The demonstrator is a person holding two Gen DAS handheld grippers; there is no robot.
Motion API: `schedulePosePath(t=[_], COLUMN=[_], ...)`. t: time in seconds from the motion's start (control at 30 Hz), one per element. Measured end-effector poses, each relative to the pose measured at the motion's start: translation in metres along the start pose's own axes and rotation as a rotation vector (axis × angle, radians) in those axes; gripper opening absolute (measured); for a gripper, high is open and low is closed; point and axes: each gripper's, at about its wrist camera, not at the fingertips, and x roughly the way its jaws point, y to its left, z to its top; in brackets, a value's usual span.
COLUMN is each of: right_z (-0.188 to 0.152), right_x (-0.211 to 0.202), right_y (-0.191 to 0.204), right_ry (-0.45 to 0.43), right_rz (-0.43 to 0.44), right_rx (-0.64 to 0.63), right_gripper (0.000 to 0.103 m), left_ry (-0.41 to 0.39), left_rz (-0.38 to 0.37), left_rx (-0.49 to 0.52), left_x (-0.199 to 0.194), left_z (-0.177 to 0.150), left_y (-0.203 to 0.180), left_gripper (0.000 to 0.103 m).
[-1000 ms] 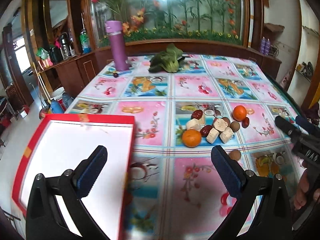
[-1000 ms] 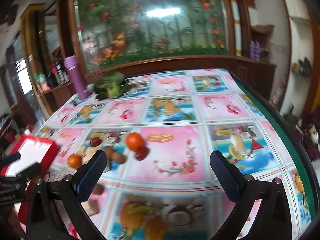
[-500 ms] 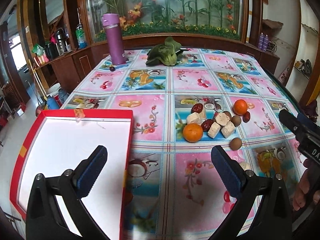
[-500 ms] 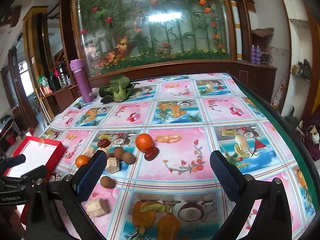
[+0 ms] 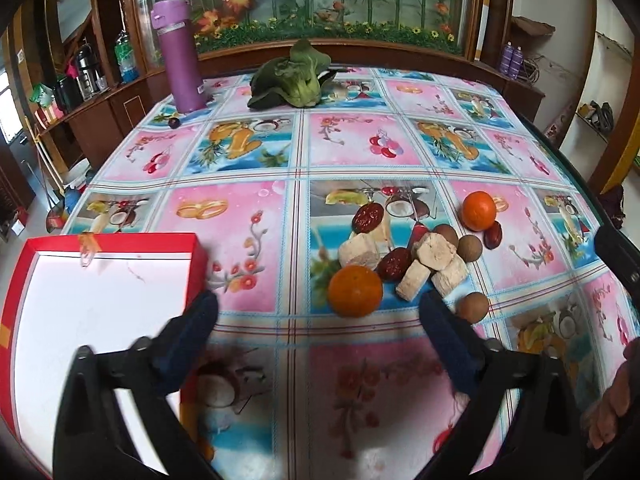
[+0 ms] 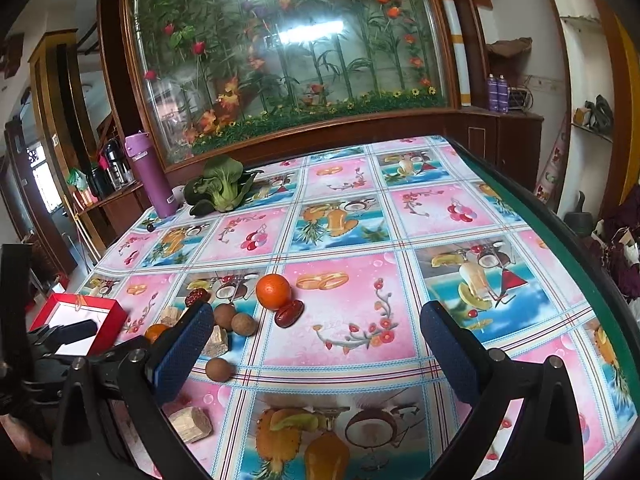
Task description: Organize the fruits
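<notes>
I hold the left gripper [image 5: 318, 314] low over the near part of the table, jaws spread wide and gripping nothing; its left finger lies over the right wall of the shallow red cardboard box with a white floor [image 5: 192, 258], and its right finger is just beside a small round brown fruit [image 5: 473, 307]. My right gripper [image 6: 316, 334] hangs further right, jaws likewise released and empty, with a broad bare stretch of cloth ahead of it up to the table's dark green right edge [image 6: 560, 236].

The table wears a glossy pink-and-blue tablecloth printed with fruit squares [image 5: 352, 140]. Behind it stands a wooden cabinet with a glass panel of artificial flowers [image 6: 288, 60]. At the far end are a tall purple flask [image 5: 180, 56] and a leafy green vegetable [image 5: 296, 82], well apart from the fruit.

The fruit lies loose in a cluster in front of the left gripper: a near orange [image 5: 355, 290], a far orange [image 5: 479, 211], wrinkled dark red dates [image 5: 368, 217], and pale beige chunks [image 5: 436, 254] touching one another. One more beige chunk [image 6: 191, 424] sits alone near the front edge. The red box holds nothing.
</notes>
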Motion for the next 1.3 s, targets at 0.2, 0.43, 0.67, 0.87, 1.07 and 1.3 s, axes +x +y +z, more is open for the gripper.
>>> schedulePosePath(t=[0.2,0.43,0.67,0.87,1.07,1.3], right_z=[0.001,0.009,0.019,0.018,0.019,0.016], right_x=[0.002,0.025,0.069,0.103,0.115,0.124], right_y=[0.0,0.025,0.053,0.049,0.026,0.032], right_ry=[0.01,0.081,0.139,0.205,0.219,0.302], right_rz=[0.005,0.017,0.021,0.001,-0.009,0.065], right_rx=[0.002,-0.119,-0.179,-0.133,-0.048,-0.061], right_gripper=[0.102,0.102,0.079,0.063,0.062,0.059], left_ry=[0.07,0.089,0.106,0.117,0.144,0.152], left_rz=[-0.051,-0.118,-0.157,-0.158,-0.158,-0.158], left_rx=[-0.002,-0.014,-0.008,0.016,0.046,0.036], left_x=[0.021,0.03,0.032,0.033,0.035,0.03], left_z=[0.0,0.001,0.007,0.014,0.011,0.008], left_y=[0.0,0.002,0.003,0.001,-0.002,0.001], left_gripper=[0.068,0.053,0.037,0.037,0.037,0.037])
